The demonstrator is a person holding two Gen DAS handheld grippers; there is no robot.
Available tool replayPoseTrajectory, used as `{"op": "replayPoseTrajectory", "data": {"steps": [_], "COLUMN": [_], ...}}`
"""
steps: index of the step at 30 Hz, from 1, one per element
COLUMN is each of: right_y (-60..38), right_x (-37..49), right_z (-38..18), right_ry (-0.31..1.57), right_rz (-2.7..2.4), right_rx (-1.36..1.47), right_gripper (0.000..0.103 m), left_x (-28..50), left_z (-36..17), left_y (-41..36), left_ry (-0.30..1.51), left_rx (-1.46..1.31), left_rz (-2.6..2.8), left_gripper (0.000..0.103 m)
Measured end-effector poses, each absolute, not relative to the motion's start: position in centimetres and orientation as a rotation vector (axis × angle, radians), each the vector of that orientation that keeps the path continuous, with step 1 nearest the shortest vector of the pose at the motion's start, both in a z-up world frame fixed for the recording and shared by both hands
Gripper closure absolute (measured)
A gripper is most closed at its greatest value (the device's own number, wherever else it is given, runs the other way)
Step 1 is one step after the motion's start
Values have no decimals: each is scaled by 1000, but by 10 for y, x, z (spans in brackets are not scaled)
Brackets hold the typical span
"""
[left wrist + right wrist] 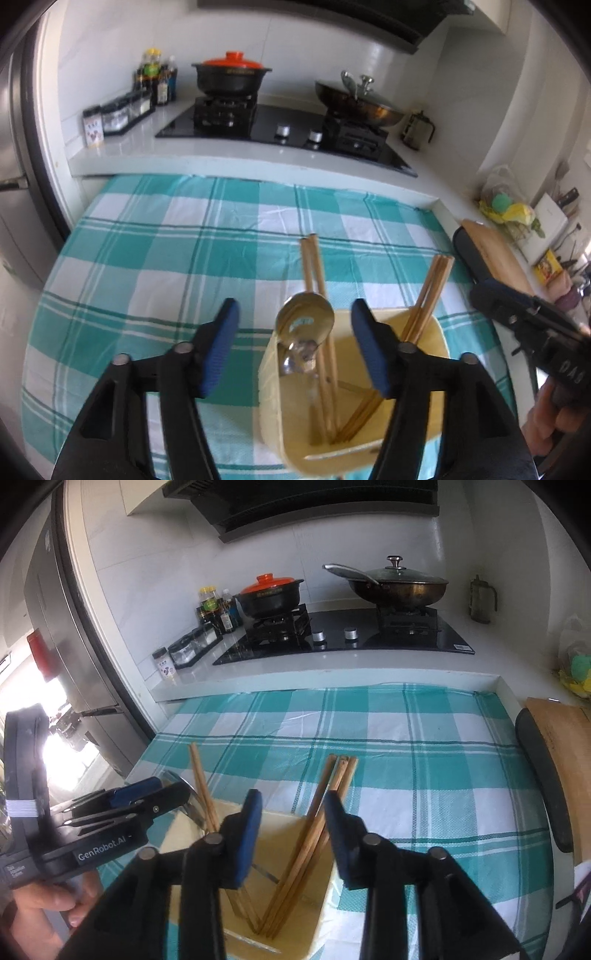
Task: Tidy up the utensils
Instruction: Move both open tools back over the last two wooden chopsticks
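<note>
A pale yellow holder stands on the checked desk — wooden chopsticks lean inside, a steel spoon upright. Left tongs and right tongs gape apart, empty — their arms hide the holder's base.

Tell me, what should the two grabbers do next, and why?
Probably lift both away. The left gripper and right gripper are open and pinching nothing. The spoons and chopsticks already stand in the yellow holder, and no loose utensil shows on the checked cloth, so the tidying looks done.
</note>
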State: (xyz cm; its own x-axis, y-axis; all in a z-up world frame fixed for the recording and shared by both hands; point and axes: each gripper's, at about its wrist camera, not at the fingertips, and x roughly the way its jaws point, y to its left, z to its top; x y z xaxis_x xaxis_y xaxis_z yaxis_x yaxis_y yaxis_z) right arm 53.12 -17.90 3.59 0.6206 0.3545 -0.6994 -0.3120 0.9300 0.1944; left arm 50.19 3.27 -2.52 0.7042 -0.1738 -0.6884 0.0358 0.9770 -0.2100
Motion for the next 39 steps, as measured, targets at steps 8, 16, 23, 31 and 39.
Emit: {"op": "replayPoseTrajectory", "data": {"steps": [8, 16, 23, 31, 39], "right_y": [-212, -236, -244, -248, -241], "right_x": [429, 280, 206, 176, 166], "right_z": [62, 12, -25, -49, -54], "right_ry": [797, 774, 773, 805, 817], "right_rz": [368, 212, 151, 141, 107], "right_rx": [-129, -260, -120, -43, -93], "right_gripper": [52, 52, 52, 52, 52], "left_x": [382, 266, 219, 205, 199], "left_z": [-36, -87, -107, -113, -124], "left_y": [40, 15, -11, -27, -29], "left_ry": [808, 855, 847, 842, 852], "left_rx": [-28, -58, -35, -7, -23], "left_rz": [-118, -55, -34, -37, -38], "left_gripper": [15, 15, 15, 14, 13]}}
